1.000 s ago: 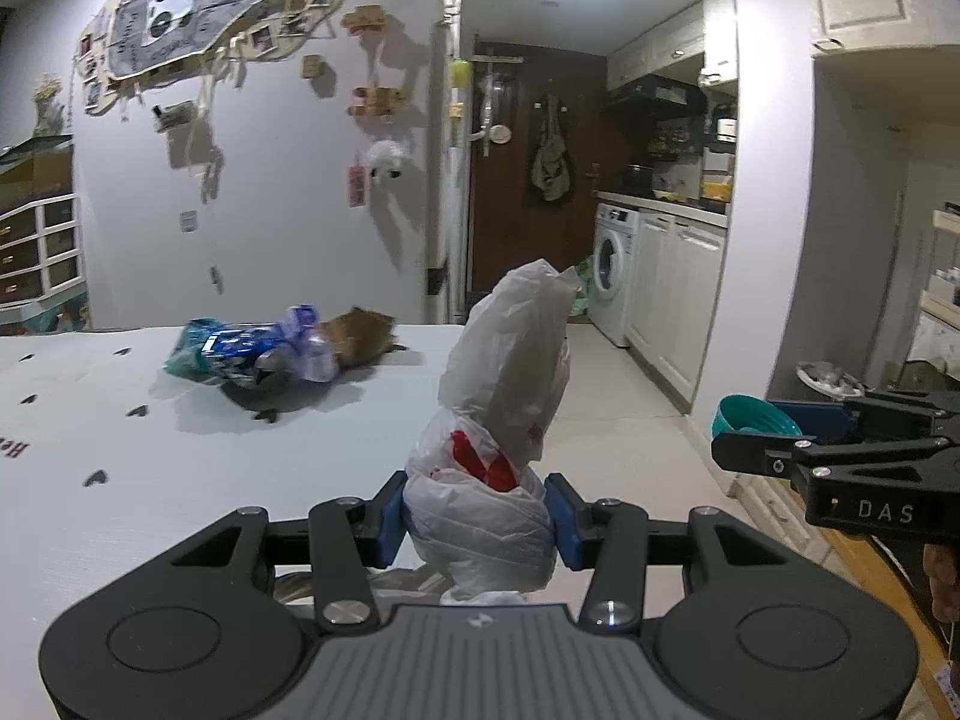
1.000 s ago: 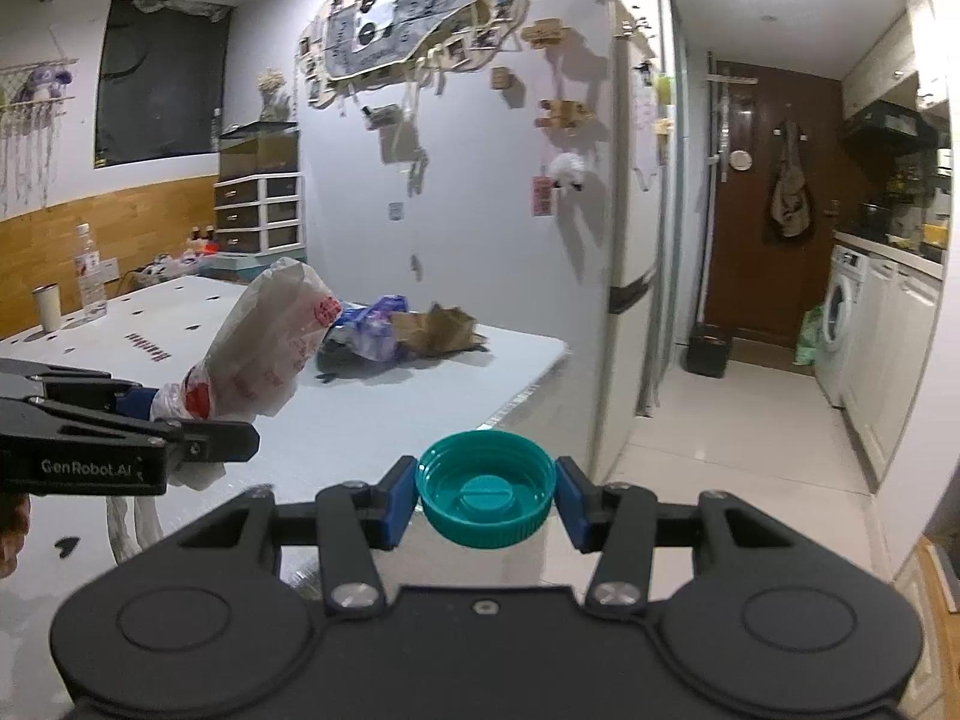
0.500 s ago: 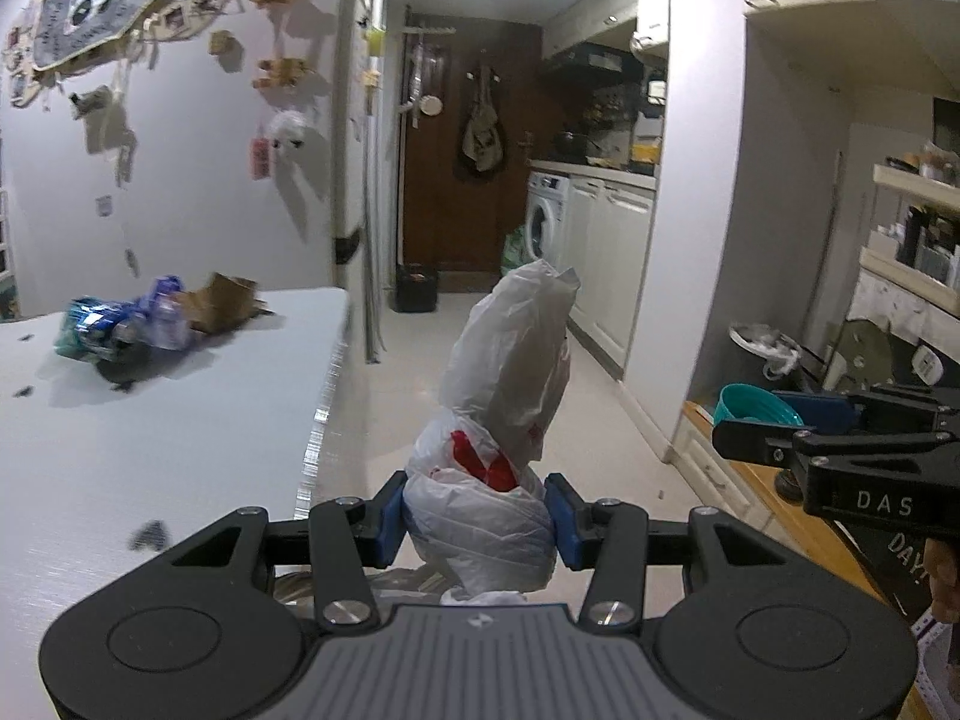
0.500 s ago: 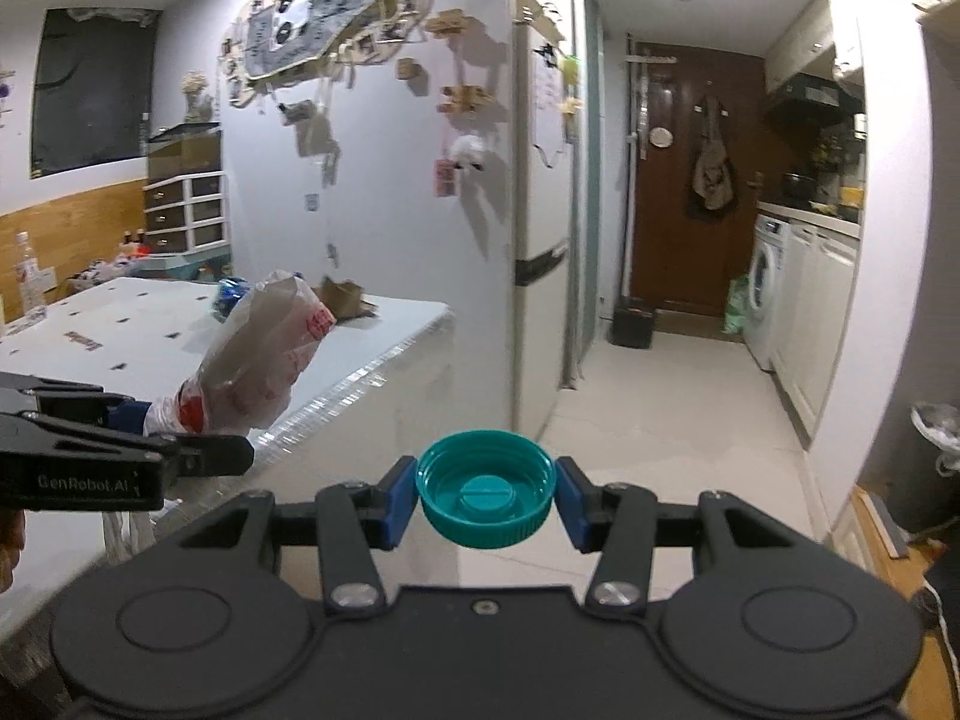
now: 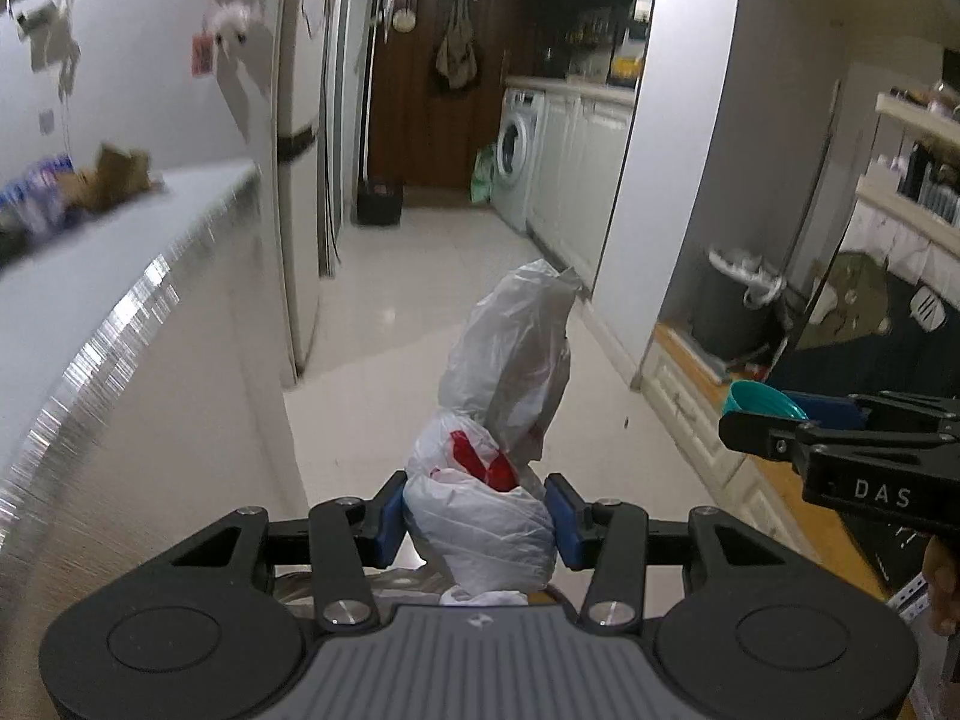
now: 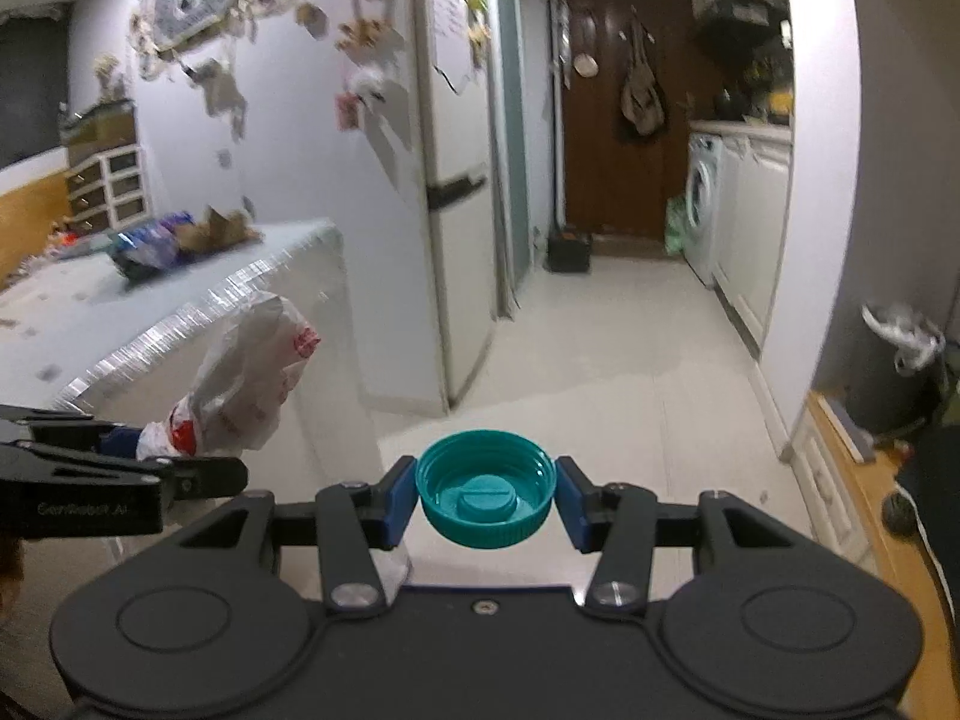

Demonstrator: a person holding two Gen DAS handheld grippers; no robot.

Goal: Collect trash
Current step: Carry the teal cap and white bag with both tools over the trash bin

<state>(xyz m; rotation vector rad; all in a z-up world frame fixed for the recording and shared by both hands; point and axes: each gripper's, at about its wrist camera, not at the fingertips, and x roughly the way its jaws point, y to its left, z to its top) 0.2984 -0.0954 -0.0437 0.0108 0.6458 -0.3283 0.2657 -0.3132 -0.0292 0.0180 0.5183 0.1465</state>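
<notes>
My left gripper (image 5: pixel 477 519) is shut on a crumpled white plastic bag (image 5: pixel 504 396) with red print, which sticks up above the floor. The same bag (image 6: pixel 252 372) shows at the left of the right wrist view, in the left gripper (image 6: pixel 180 468). My right gripper (image 6: pixel 485 495) is shut on a teal bottle cap (image 6: pixel 485 489), open side up. That cap (image 5: pixel 762 402) appears at the right of the left wrist view, in the right gripper (image 5: pixel 780 420). A grey trash bin (image 5: pixel 729 306) with a white liner stands to the right in a wall recess; it is also the bin (image 6: pixel 888 372) in the right wrist view.
More trash (image 6: pixel 174 237), a blue wrapper and brown paper, lies on the white table (image 6: pixel 120 312) at the left. A fridge (image 6: pixel 456 180) stands behind the table. White tiled floor (image 6: pixel 600 348) runs to a washing machine (image 6: pixel 702 204) and a brown door (image 6: pixel 624 108). A low wooden step (image 5: pixel 708 372) lies at the right.
Both grippers have swung right, away from the table and lower, toward the hallway floor and the bin. Each keeps its load: the bag in the left, the cap in the right.
</notes>
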